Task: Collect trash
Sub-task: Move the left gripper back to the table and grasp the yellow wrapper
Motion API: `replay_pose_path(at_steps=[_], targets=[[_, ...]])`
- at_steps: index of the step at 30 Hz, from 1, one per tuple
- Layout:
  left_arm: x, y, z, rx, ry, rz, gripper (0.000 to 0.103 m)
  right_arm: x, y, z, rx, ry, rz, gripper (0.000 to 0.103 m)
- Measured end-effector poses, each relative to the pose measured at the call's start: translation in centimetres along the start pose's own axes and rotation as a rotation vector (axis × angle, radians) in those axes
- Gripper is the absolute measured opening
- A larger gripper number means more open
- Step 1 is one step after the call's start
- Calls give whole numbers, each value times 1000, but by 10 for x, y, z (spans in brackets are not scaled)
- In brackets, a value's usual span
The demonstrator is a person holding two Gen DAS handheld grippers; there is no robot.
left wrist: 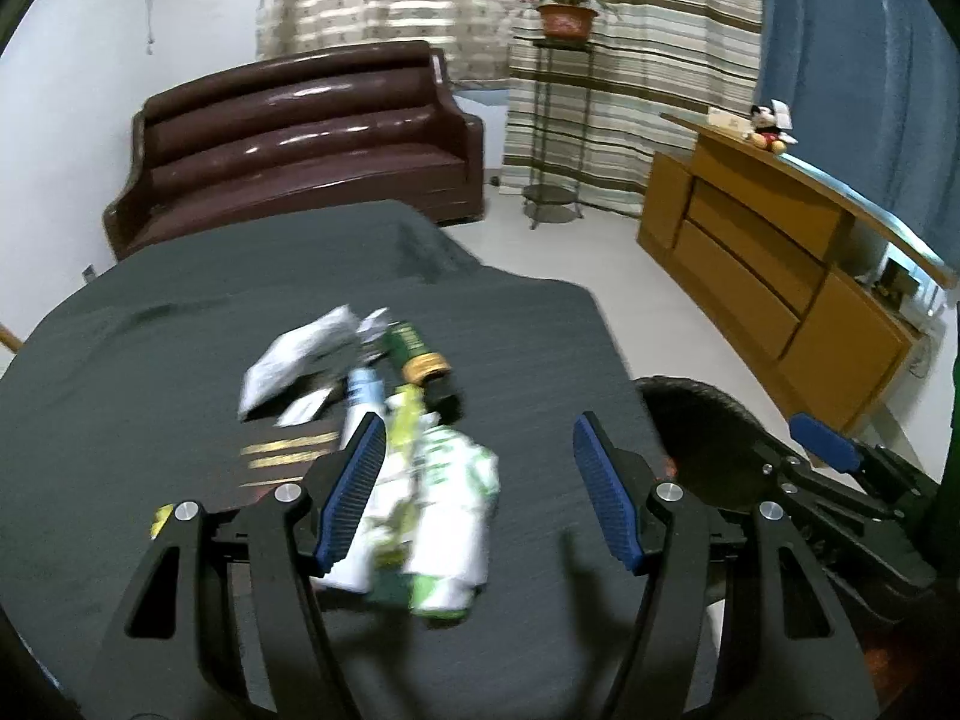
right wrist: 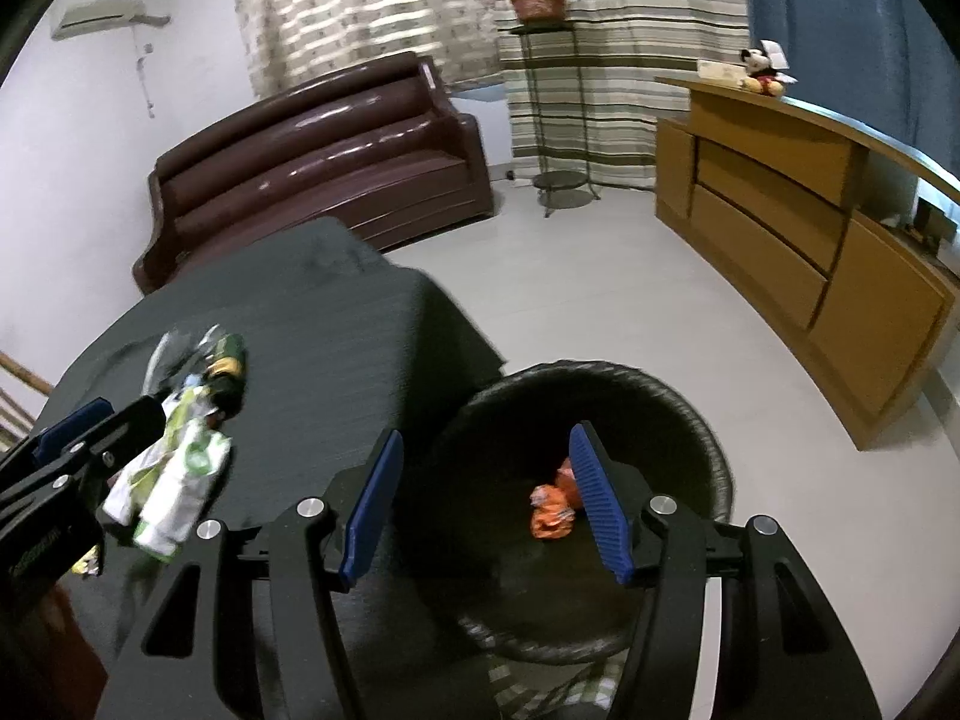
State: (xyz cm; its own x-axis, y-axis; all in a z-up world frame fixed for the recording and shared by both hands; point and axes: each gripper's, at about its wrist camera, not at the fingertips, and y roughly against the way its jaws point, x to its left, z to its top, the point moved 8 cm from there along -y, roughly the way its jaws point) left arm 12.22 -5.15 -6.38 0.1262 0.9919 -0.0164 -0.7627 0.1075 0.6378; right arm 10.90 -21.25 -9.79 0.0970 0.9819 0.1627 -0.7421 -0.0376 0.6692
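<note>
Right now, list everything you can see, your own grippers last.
Green-and-white wrapper: one, crumpled, between the left fingers.
Other trash: several pieces, white, green, gold-capped, on the table behind it.
Table: one, dark cloth cover.
Bin: one, black, beside the table on the floor.
Orange wrapper: one, inside the bin.
Sofa: one, dark brown, by the wall.
Potted plant: one, orange pot, on a metal stand.
Cabinet: one, wooden, right side.
Plush toy: one, atop the cabinet.
Left gripper: open.
Right gripper: open, over the bin.

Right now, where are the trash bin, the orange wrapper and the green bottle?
trash bin (right wrist: 714,468), right wrist view, on its right rim.
orange wrapper (right wrist: 552,519), right wrist view, its crumpled middle.
green bottle (left wrist: 407,341), left wrist view, its green body.
</note>
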Motion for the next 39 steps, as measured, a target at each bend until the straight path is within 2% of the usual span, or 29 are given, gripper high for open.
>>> replay_pose_path(at_steps=[11,21,34,39], targets=[[74,19,-18,10,81,103,63,58,4,-15,15,67,64,57],[124,18,-48,69,156,170,63,90,3,-24,36,97,91,57],[141,6,-69,149,208,141,63,109,-4,-31,62,110,107,57],[139,3,-75,176,206,110,47,115,-6,-32,68,112,115,57]])
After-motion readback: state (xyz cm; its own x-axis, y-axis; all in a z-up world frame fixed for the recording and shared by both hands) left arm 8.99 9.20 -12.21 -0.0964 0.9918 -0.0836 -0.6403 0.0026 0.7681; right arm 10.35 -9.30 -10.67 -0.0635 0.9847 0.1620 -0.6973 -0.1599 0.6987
